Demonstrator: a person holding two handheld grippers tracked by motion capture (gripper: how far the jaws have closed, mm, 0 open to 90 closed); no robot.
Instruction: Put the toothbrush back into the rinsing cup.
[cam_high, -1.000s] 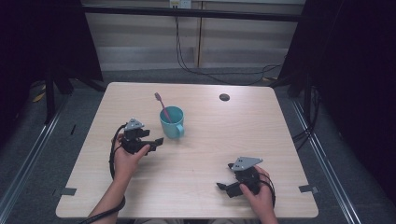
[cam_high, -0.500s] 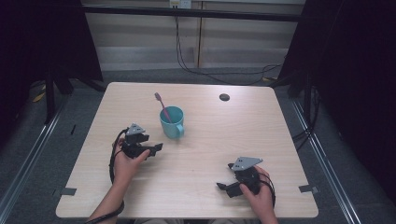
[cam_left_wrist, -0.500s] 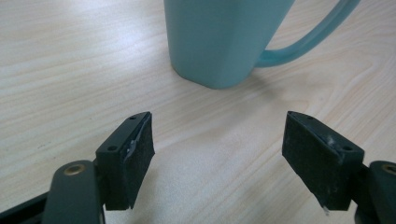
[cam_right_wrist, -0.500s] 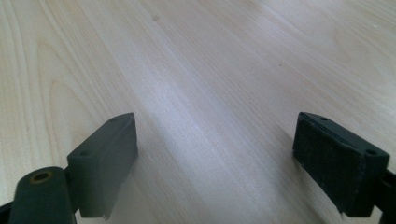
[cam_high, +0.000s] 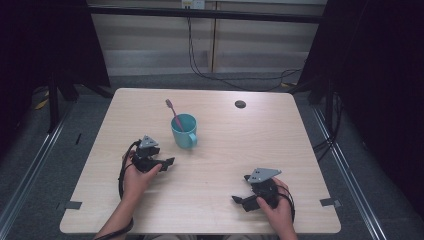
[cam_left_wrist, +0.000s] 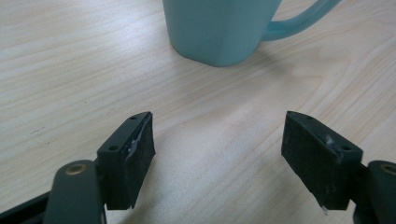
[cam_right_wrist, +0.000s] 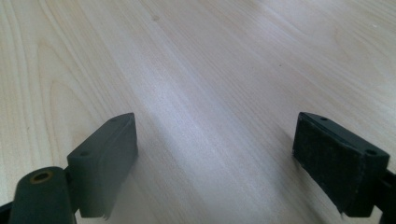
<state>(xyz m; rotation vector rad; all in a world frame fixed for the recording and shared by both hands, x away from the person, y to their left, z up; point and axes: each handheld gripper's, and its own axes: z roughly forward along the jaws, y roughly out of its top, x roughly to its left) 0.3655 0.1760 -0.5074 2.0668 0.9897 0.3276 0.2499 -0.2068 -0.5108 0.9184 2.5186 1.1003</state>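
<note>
A teal mug (cam_high: 184, 132) stands upright left of the table's middle, with a pink toothbrush (cam_high: 173, 111) leaning out of it toward the back left. My left gripper (cam_high: 164, 158) rests on the table just left of and nearer than the mug, its jaws open and pointing at it. In the left gripper view the mug's base and handle (cam_left_wrist: 224, 29) lie ahead of the open gripper (cam_left_wrist: 217, 158), with bare wood between the pads. My right gripper (cam_high: 241, 190) lies near the front right of the table, open; in the right gripper view the gripper (cam_right_wrist: 215, 163) has nothing between its jaws.
The light wooden table (cam_high: 250, 145) carries a small dark round cap (cam_high: 240, 104) near its back edge. Tape marks sit by the front corners (cam_high: 73, 204). Dark frame posts and cables stand beyond the table's far side.
My left gripper has drawn back slightly toward the near edge, away from the mug. The right gripper has stayed where it was.
</note>
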